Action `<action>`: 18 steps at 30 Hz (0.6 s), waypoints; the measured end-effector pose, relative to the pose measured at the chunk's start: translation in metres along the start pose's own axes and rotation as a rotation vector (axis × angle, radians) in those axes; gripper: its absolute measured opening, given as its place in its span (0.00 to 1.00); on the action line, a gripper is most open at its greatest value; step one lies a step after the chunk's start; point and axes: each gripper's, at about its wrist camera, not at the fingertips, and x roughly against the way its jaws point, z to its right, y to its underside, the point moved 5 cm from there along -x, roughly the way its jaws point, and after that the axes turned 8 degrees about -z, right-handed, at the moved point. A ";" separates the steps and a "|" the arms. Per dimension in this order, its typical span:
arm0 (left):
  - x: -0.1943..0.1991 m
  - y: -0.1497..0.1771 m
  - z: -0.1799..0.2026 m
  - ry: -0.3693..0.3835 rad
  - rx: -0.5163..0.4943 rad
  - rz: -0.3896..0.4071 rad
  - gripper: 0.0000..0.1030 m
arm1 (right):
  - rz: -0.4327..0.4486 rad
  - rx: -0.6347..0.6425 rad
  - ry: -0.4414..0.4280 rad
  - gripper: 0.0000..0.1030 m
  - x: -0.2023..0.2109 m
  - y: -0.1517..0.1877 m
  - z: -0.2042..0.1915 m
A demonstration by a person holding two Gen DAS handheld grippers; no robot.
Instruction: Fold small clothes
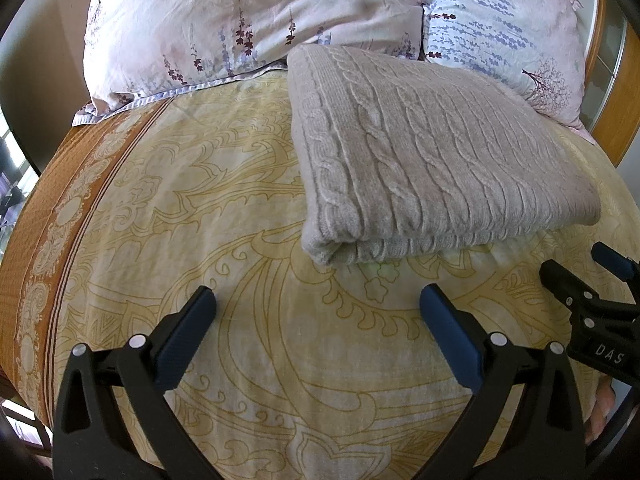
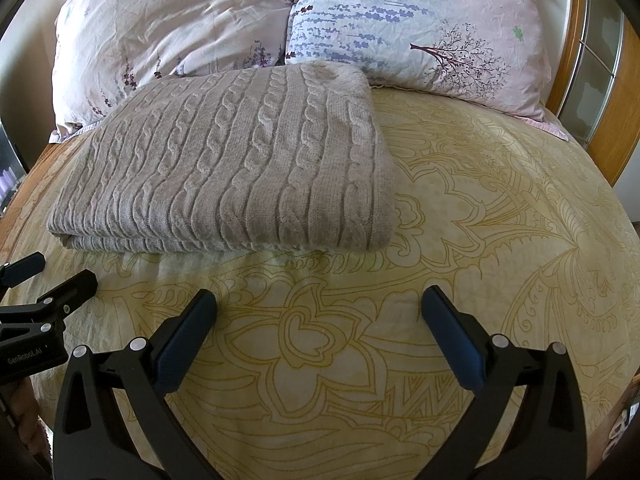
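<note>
A beige cable-knit sweater (image 1: 420,160) lies folded into a neat rectangle on the yellow patterned bedspread (image 1: 200,208), its folded edge toward me. My left gripper (image 1: 318,300) hovers open over bare bedspread, just short of the sweater's near left corner, holding nothing. In the right wrist view the same sweater (image 2: 240,160) sits ahead and to the left. My right gripper (image 2: 320,302) is also open and empty, a little short of the sweater's near edge. Each gripper shows at the edge of the other's view: the right gripper (image 1: 588,276) and the left gripper (image 2: 52,276).
Two floral pillows (image 1: 240,20) (image 2: 420,28) lean at the head of the bed behind the sweater. A wooden headboard (image 2: 616,120) curves along the right. The orange border of the bedspread (image 1: 52,220) marks the bed's left edge. A hand (image 1: 600,412) grips the right tool.
</note>
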 end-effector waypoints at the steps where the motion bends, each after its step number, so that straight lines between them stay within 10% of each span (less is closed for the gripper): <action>1: 0.000 0.000 0.000 0.000 0.000 0.000 0.98 | 0.000 0.000 0.000 0.99 0.000 0.000 0.000; 18: -0.002 0.000 0.000 0.002 -0.003 -0.003 0.98 | 0.001 -0.001 0.001 0.99 0.000 0.000 0.000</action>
